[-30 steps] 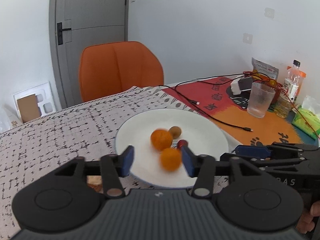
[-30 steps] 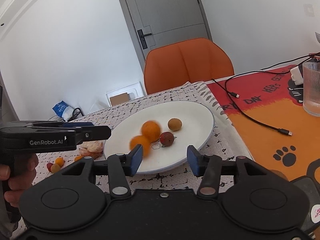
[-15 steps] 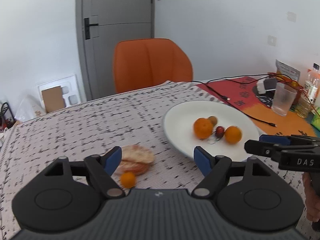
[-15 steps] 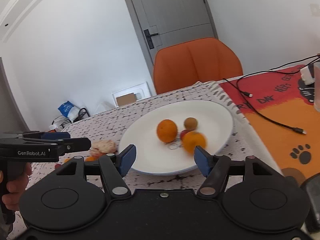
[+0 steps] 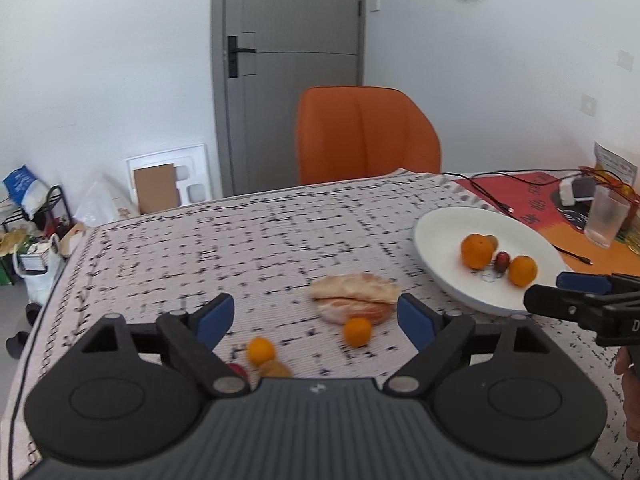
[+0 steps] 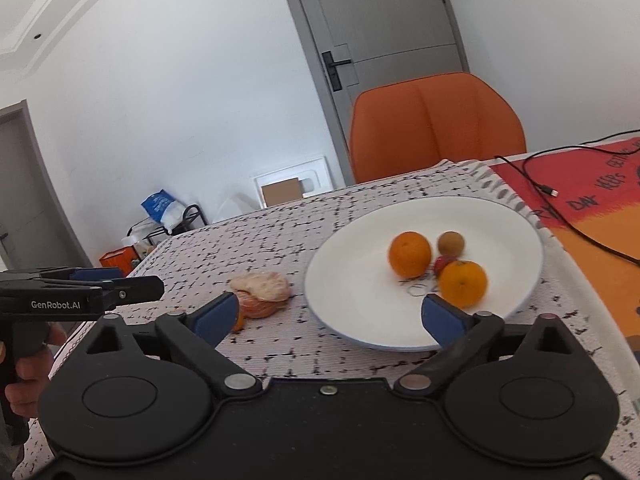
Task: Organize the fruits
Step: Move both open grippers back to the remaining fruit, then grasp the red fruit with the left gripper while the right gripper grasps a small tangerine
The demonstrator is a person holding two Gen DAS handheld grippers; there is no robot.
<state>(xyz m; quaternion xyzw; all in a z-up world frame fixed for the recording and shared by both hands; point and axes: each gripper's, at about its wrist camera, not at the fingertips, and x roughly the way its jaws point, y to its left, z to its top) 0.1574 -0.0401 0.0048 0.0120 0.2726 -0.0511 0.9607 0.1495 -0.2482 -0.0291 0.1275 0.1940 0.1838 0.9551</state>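
A white plate holds two oranges, a brown fruit and a red fruit. Left of it on the cloth lie a peeled orange with its peel, two small oranges and a red fruit. My left gripper hovers over the small fruits, its jaws opening and holding nothing. My right gripper faces the plate's near rim, jaws opening wide, empty.
An orange chair stands behind the table, before a grey door. On the orange mat at the right lie a black cable, a glass and a white charger. Bags and a rack sit on the floor at the left.
My left gripper swung left, from the plate to the peel and small fruits. One orange rolled across the plate to rest by the red fruit. Both grippers' jaws spread wider.
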